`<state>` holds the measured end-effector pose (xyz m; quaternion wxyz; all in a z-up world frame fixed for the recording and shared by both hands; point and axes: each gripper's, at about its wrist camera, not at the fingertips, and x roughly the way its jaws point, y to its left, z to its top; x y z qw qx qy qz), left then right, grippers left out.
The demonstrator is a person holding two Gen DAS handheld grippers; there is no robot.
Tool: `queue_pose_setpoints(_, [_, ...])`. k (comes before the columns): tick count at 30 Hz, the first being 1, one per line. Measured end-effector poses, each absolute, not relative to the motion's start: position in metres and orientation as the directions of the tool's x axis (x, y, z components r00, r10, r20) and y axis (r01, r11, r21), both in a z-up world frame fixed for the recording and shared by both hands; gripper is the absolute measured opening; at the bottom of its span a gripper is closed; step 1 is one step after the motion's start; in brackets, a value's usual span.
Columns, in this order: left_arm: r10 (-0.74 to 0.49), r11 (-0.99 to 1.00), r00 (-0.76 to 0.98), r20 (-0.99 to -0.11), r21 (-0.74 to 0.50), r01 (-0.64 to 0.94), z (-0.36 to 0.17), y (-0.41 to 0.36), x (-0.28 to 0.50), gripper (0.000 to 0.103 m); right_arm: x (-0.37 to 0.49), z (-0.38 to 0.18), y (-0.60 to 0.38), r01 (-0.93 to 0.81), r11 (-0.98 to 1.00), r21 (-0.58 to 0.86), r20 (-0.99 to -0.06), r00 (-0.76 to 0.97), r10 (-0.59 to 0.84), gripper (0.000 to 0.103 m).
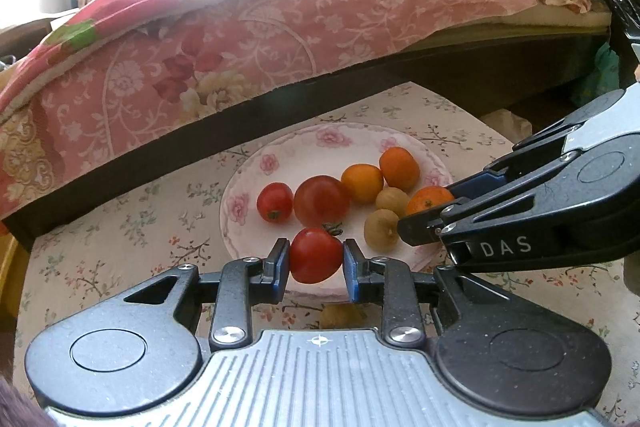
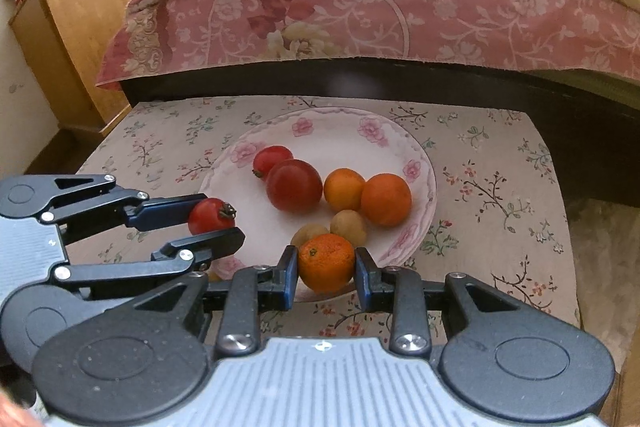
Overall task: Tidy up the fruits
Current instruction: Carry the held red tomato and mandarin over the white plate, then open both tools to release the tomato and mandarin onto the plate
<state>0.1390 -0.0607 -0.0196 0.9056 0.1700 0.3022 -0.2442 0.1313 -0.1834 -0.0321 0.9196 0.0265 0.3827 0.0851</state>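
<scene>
A flowered white plate (image 1: 248,195) (image 2: 340,135) sits on a floral tablecloth. On it lie two red tomatoes (image 1: 321,200) (image 2: 294,185), two orange fruits (image 1: 399,169) (image 2: 386,199) and two small yellow-green fruits (image 1: 381,229) (image 2: 349,227). My left gripper (image 1: 316,255) (image 2: 214,223) is shut on a red tomato (image 1: 316,255) (image 2: 210,215) over the plate's near-left rim. My right gripper (image 2: 326,263) (image 1: 430,213) is shut on an orange mandarin (image 2: 326,262) (image 1: 429,201) over the plate's near edge.
A bed with a pink floral cover (image 1: 200,67) (image 2: 360,11) and a dark frame borders the table's far side. A wooden cabinet (image 2: 76,39) stands at the far left. Another small yellow-green fruit (image 1: 342,315) lies on the cloth under my left gripper.
</scene>
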Motion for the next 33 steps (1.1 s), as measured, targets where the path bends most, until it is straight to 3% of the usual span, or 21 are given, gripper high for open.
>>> queue_pose_setpoints(13, [-0.332,0.832,0.687,-0.646,0.142,0.536,-0.034,-0.062,0.159,0.034,0.147,-0.041,-0.184,-0.148,0.983,0.108,-0.695,0.696,0.181,0.033])
queue_pose_setpoints(17, [-0.368,0.814,0.663,-0.652,0.119,0.568,-0.038,-0.066,0.162,0.039,0.151,-0.04,-0.177,-0.184,0.976,0.12,-0.683,0.698,0.216,0.033])
queue_pose_setpoints(20, [-0.317,0.801,0.714,-0.624,0.227,0.554,-0.04,-0.077,0.156,0.04,0.148,-0.037,-0.168,-0.2,0.979,0.03,-0.659,0.732,0.17,0.033])
queue_pose_setpoints(24, [-0.316,0.818,0.702,-0.638,0.193,0.543,-0.041,-0.07,0.166,0.044,0.154,-0.037,-0.176,-0.181,0.98,0.081,-0.655,0.731,0.19,0.033])
queue_pose_setpoints(33, [-0.31,0.829,0.705,-0.638,0.182,0.529,-0.036,-0.06,0.165,0.049,0.154,-0.03,-0.181,-0.16,0.981,0.107,-0.641,0.744,0.192,0.045])
